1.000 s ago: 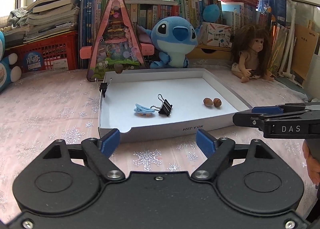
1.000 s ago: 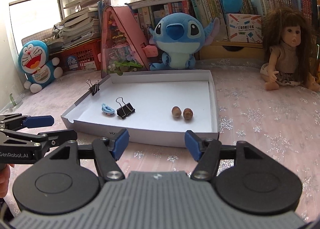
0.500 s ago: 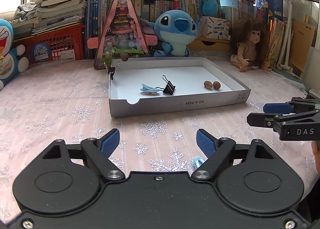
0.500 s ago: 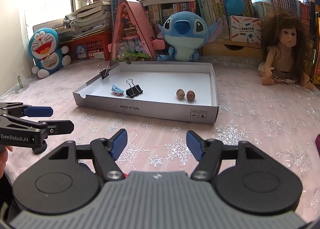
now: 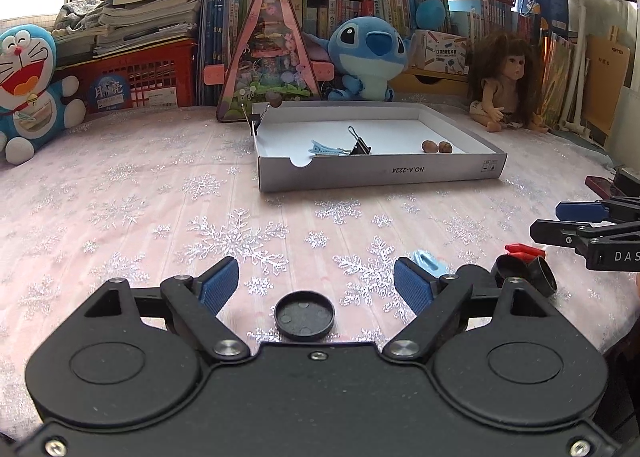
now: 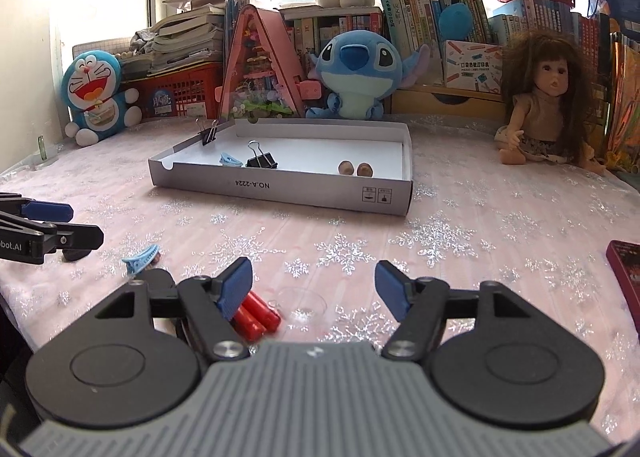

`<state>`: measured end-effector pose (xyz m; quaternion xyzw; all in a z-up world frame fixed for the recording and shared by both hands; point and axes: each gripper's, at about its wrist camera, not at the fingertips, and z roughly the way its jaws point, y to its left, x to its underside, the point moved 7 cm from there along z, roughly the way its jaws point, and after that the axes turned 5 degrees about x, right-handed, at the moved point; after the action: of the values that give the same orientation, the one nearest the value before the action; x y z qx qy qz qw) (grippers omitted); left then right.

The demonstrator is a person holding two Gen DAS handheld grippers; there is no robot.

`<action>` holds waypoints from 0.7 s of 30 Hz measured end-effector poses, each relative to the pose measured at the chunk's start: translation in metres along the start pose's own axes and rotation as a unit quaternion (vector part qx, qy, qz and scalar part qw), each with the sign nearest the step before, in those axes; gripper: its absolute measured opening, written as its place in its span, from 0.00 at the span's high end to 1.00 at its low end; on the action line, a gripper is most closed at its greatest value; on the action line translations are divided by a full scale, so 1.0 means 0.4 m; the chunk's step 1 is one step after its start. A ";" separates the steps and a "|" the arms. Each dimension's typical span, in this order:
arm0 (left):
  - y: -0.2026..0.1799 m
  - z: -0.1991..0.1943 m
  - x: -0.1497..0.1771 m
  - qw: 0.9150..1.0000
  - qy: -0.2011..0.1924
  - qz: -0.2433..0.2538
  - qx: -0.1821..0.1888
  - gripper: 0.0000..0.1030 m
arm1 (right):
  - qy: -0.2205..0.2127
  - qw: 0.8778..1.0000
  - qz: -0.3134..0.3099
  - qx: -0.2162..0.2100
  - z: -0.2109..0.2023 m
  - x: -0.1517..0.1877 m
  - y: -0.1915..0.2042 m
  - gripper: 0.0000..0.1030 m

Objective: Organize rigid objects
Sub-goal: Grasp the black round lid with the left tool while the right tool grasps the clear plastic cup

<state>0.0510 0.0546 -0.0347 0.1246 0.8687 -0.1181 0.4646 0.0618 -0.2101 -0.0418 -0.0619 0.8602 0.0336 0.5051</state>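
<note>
1. The white tray (image 6: 280,187) sits mid-table, holding a blue clip (image 6: 231,160), a black binder clip (image 6: 261,159) and two nuts (image 6: 355,168); another binder clip (image 6: 207,133) grips its wall.
2. Left gripper (image 5: 316,285): jaws wide apart, empty, above a black cap (image 5: 304,316).
3. Right gripper (image 6: 314,287): spread wide, empty, over red batteries (image 6: 256,315), with a loose blue clip (image 6: 141,258) to the left.

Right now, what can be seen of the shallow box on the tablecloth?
The box looks like grey-white cardboard, a shallow open tray with low walls, a half-round notch at one front corner and upside-down print reading NO.A-2224. It lies flat on the snowflake tablecloth. Inside lie a blue hair clip, a black binder clip and two brown nuts; another binder clip grips its far wall.
</note>
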 end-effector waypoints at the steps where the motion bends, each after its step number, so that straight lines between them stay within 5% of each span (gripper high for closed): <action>1: 0.001 0.001 0.006 1.000 0.003 -0.001 0.000 0.19 | 0.003 1.000 -0.002 -0.001 -0.001 0.005 0.001 0.24; 8: 0.006 -0.002 0.031 1.000 0.009 -0.008 -0.002 0.22 | 0.010 1.000 -0.003 -0.003 -0.010 0.025 0.001 0.24; 21: -0.001 -0.007 0.045 1.000 0.010 -0.020 0.014 0.47 | 0.019 1.000 0.015 -0.005 -0.005 0.029 -0.010 0.24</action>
<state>0.0392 0.0571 -0.0481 0.1148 0.8737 -0.1380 0.4520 0.0550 -0.2152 -0.0507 -0.0515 0.8703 0.0442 0.4878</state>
